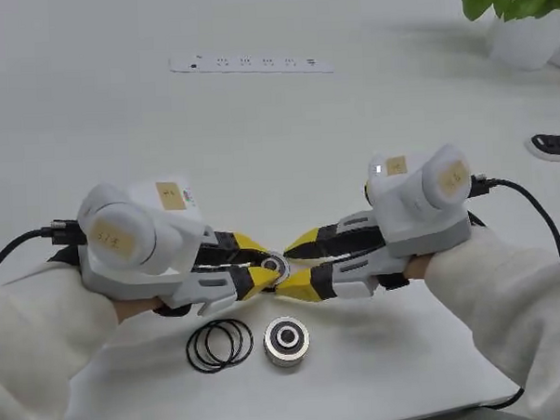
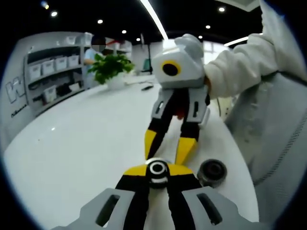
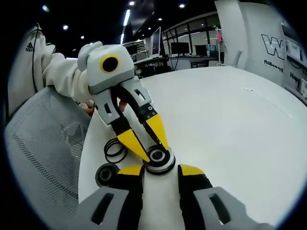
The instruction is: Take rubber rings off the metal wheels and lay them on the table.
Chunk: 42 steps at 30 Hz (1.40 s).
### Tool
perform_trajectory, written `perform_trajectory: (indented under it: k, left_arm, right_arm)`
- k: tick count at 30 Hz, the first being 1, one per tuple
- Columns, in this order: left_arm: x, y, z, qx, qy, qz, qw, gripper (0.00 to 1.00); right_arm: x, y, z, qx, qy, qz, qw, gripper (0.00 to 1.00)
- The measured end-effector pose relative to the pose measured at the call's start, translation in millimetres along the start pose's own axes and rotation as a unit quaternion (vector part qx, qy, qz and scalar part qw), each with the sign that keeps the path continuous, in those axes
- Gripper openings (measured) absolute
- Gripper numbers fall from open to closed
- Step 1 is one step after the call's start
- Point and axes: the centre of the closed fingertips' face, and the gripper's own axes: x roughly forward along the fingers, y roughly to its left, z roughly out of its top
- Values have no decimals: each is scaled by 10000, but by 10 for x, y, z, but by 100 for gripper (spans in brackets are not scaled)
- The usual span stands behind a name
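Here the left gripper [image 1: 264, 265] is clamped on a metal wheel [image 1: 274, 264], its yellow tips pinching the rim from two sides. As far as the head view tells, the wheel is held just clear of the table [image 1: 369, 122]. The right gripper [image 1: 295, 266] faces it nose to nose, jaws parted, tips bracketing the wheel and just short of it.

In the right gripper view the wheel [image 3: 159, 159] sits dead ahead between that gripper's own tips. Its flat face is turned toward the camera, with a dark band [image 3: 159, 167] round the rim — probably a rubber ring not yet off, though too small to be sure. The free right gripper looks like the one placed to strip it. The rim lies across its opening, and a pull would run away from the left gripper's hold.

Below the held wheel, on the table, lies a loose pile of black rubber rings [image 1: 219, 344]. Just beside them a second metal wheel [image 1: 287, 341] lies flat, apart from both grippers. My judgement is that the task is partway done.
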Motion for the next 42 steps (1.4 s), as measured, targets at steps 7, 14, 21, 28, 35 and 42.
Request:
perform_trajectory:
  k: [7,14,21,28,35,42]
  left_arm:
    - [-4,-13,4,37,11,6,10000,14]
    - [-4,-8,3,-22,-1,31,10000,14]
    - [-13,-18,0,-34,-3,31,10000,14]
    - [-16,-18,0,-22,-8,40,10000,14]
    - [-25,-35,-1,62,-12,42,10000,14]
    - [-31,-43,-7,100,-2,40,9999,14]
  right_arm:
    - [-17,12,-32,-98,61,61,9999,18]
    - [-40,16,-40,-157,107,87,9998,13]
    - [-62,-3,-54,-121,126,46,9998,3]
    - [-75,-18,-70,241,197,-36,9995,0]
    - [-104,-56,-89,1568,162,-142,9874,0]
    - [-161,-77,-38,2062,-8,-128,9784,0]
